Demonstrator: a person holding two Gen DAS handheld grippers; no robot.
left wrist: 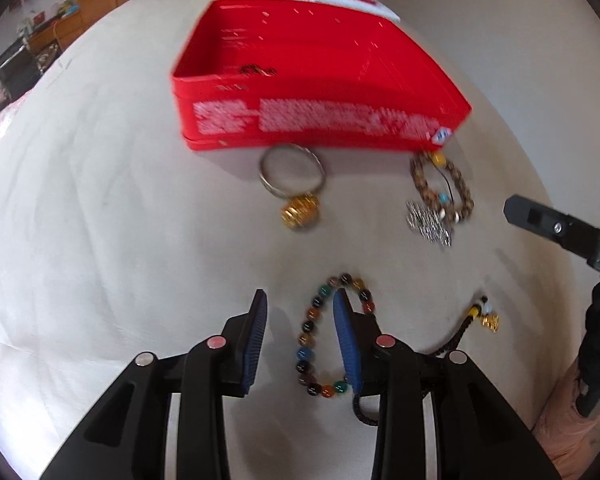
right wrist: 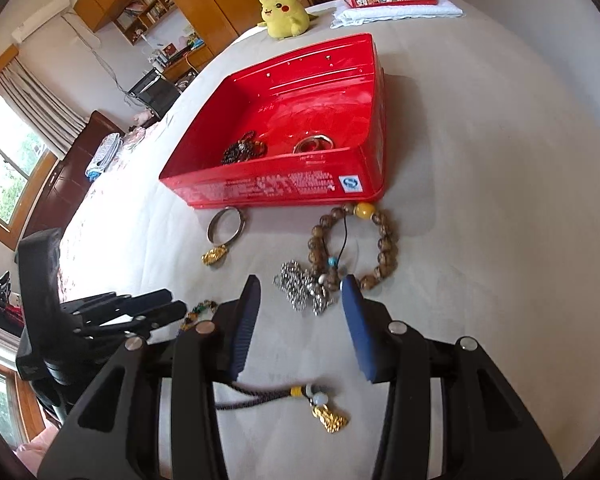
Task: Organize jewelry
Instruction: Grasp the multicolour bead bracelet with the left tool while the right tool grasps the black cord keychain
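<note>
1. The left gripper [left wrist: 300,300] is held open, with nothing in it, low over the bead bracelet [left wrist: 332,336]; one finger stands inside the loop, probably for a pinch on its near side.
2. The right gripper [right wrist: 300,292] is also spread and empty, in front of the silver chain [right wrist: 304,290].
3. The tin [right wrist: 340,188] is kept beyond both, so drops are short; a dark bracelet [right wrist: 242,150] and a ring [right wrist: 314,144] are already inside.

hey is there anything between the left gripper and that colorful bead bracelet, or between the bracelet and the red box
Nothing blocks the left gripper: it is open, one finger already inside the multicolored bead bracelet. Toward the red box, the silver bangle and gold charm lie on the bedspread between; lifting over them should clear.
</note>
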